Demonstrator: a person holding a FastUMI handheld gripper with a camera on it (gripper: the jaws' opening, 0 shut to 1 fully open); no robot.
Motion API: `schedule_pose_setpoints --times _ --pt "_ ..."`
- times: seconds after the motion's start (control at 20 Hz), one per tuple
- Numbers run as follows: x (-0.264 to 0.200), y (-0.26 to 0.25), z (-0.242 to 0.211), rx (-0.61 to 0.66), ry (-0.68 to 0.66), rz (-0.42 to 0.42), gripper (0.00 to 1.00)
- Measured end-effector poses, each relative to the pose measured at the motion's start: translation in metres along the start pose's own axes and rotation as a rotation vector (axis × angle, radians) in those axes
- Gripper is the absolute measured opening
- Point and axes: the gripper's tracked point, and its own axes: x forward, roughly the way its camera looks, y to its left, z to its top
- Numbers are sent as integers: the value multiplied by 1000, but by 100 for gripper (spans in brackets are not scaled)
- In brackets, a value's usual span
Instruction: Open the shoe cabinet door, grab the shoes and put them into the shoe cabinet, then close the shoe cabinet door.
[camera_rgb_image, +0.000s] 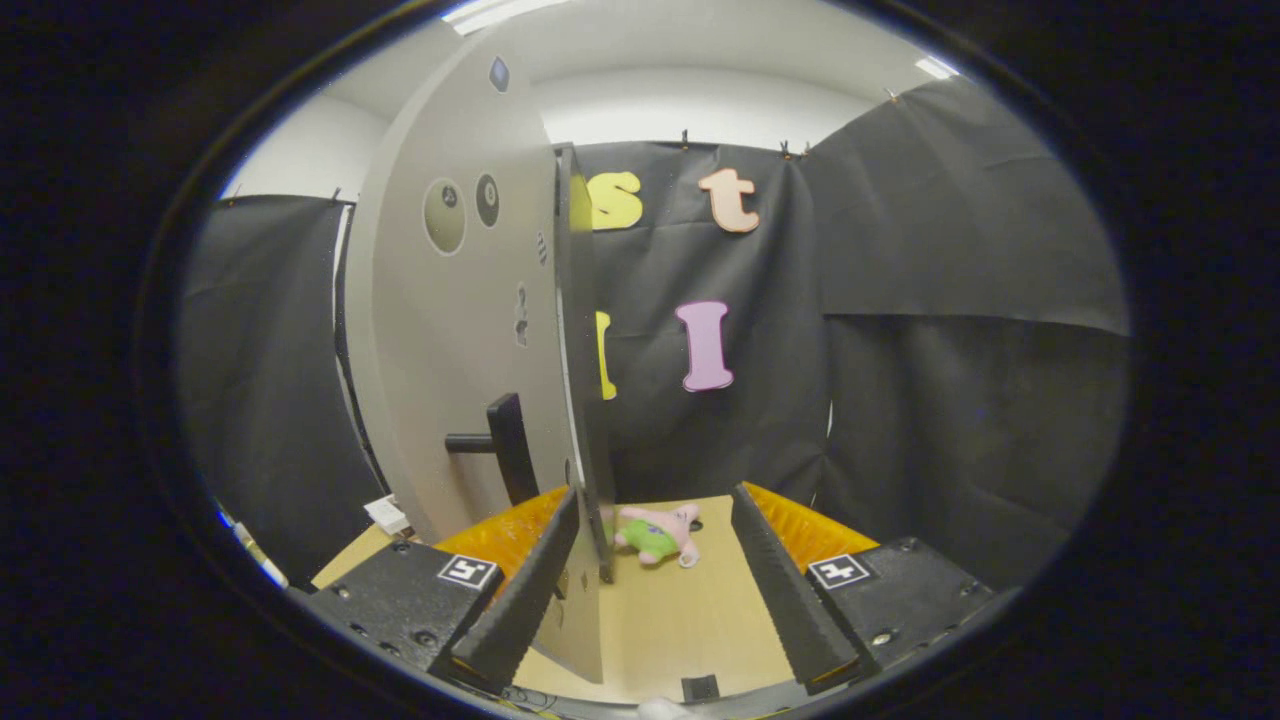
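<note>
The hand-held gripper (655, 585) is released, its two fingers spread apart with the edge of the one shoe cabinet door (470, 330) standing between them, nearer the left finger. One black handle (505, 445) juts from the door. One pink-and-green plush toy (658, 535) lies on the desk (680, 620) beyond the fingers.

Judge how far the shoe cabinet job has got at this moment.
Early stage. The shoe cabinet door stands swung out, its free edge between the open gripper jaws, so opening looks under way or just done. Its black handle sits beside the left finger. A pink and green plush toy lies beyond. Left: putting the shoes in and closing the door.
</note>
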Motion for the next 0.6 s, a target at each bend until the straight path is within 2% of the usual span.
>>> schedule_pose_setpoints --times 0.1,0.35,0.6 --pt "-3 3 3 -8 5 -20 95" --pt "-8 31 0 -10 13 -54 95" --pt "-8 89 -5 -8 15 -24 95"
